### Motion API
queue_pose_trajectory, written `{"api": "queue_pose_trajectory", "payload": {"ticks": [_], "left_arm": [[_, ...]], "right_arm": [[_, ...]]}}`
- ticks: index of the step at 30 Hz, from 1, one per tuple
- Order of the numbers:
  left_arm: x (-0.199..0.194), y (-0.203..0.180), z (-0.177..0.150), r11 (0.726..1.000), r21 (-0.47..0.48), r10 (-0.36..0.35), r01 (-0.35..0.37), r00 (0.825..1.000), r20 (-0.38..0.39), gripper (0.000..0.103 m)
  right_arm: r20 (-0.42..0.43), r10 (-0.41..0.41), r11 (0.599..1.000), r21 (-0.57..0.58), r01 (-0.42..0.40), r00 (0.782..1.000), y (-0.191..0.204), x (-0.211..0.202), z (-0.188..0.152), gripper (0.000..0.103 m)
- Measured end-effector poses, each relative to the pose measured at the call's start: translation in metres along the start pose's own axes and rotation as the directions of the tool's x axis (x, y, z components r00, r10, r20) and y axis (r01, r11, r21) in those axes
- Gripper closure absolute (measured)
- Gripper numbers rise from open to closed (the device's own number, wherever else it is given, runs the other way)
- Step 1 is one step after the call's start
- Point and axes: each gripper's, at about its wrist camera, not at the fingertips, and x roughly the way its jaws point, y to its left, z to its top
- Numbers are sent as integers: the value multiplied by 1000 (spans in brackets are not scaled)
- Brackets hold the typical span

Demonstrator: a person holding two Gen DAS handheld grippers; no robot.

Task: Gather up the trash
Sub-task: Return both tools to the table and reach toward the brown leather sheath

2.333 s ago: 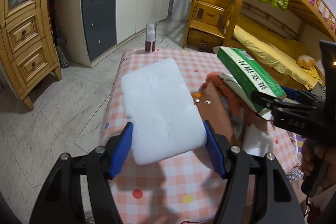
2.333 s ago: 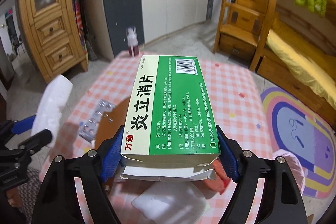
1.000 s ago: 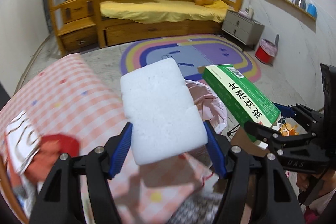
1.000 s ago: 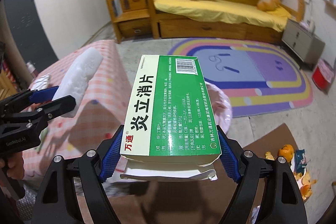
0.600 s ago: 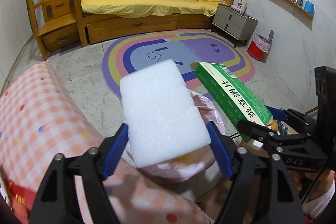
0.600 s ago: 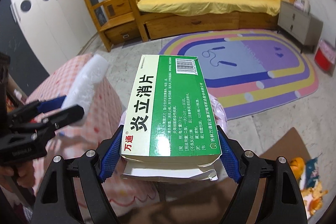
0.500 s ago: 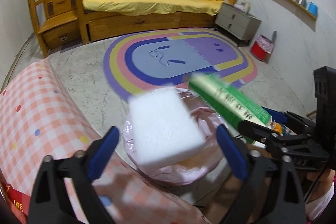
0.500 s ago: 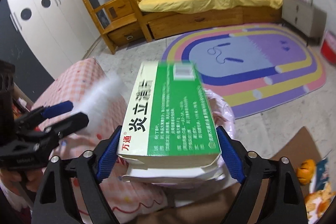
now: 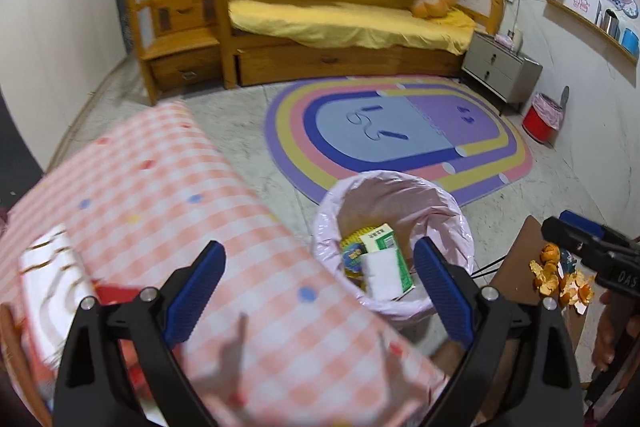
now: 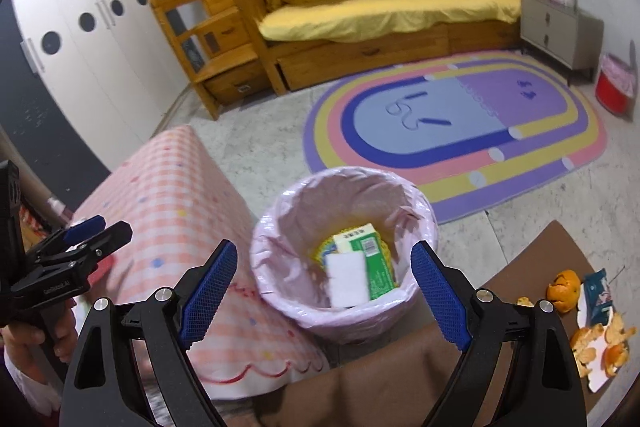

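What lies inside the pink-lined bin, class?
In the bin: a white foam block lying on a green box, with something yellow beneath. Anything deeper is covered.

Both hand-held grippers (image 9: 320, 283) (image 10: 320, 283) wide, empty

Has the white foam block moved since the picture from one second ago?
Yes. It has left the left gripper, whose jaws are now open, and dropped into the pink-lined bin, where the white foam block lies on the green box.

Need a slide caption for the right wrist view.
Open right gripper above pink-lined trash bin holding white foam block and green medicine box.
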Motion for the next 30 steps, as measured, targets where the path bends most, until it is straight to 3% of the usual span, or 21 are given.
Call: {"api": "queue_pose_trajectory", "payload": {"ticks": [4,8,13,20,25,30], "left_arm": [[-48,15,-24,1000,-20,15,-14,999,33,11],[-84,39,-57,994,-101,39,-38,999,7,11],[-117,75,-90,969,-187,160,-161,987,-24,11],[-169,131,-130,913,-291,291,-285,957,-23,11],[-191,164,-155,860,-346,387,-376,921,-40,11],[-201,197,-175,813,-404,427,-419,901,-75,11]], "right_arm": [[22,46,996,-76,-45,999,36,-24,-4,15],[13,88,979,-184,-84,996,80,-36,-19,15],[-23,142,937,-318,-142,990,134,-41,-37,19],[-66,208,870,-443,-216,976,196,-44,-57,30],[-98,239,824,-506,-255,966,235,-41,-68,50],[-120,243,784,-560,-268,963,269,-34,-78,52]]}}
